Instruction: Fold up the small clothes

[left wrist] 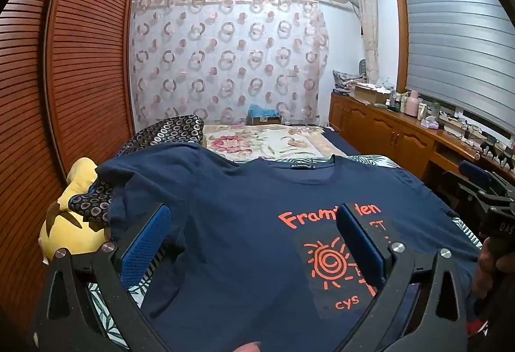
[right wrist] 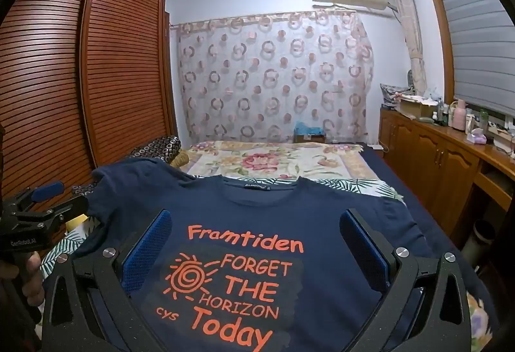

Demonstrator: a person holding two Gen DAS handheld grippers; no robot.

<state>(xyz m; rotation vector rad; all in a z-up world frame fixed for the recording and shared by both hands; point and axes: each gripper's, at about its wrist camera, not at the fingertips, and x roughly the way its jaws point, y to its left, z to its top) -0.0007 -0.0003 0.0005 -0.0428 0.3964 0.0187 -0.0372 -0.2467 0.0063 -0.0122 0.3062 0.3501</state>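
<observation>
Your T-shirt (right wrist: 257,223) lies flat and face up on the bed (right wrist: 379,191), collar at the far end, orange print toward you. Its left sleeve (left wrist: 141,171) is bunched up over a dark circle-patterned cloth (left wrist: 93,200) and a yellow cushion (left wrist: 77,223) at the bed's left edge. Your left gripper (left wrist: 254,242) hangs over the shirt's left half, jaws spread wide with nothing between them but the fabric below. Your right gripper (right wrist: 254,252) hangs over the print, jaws equally wide apart, gripping nothing. A floral blanket (right wrist: 273,159) covers the far end of the bed, with the wardrobe (right wrist: 80,62) to the left.
</observation>
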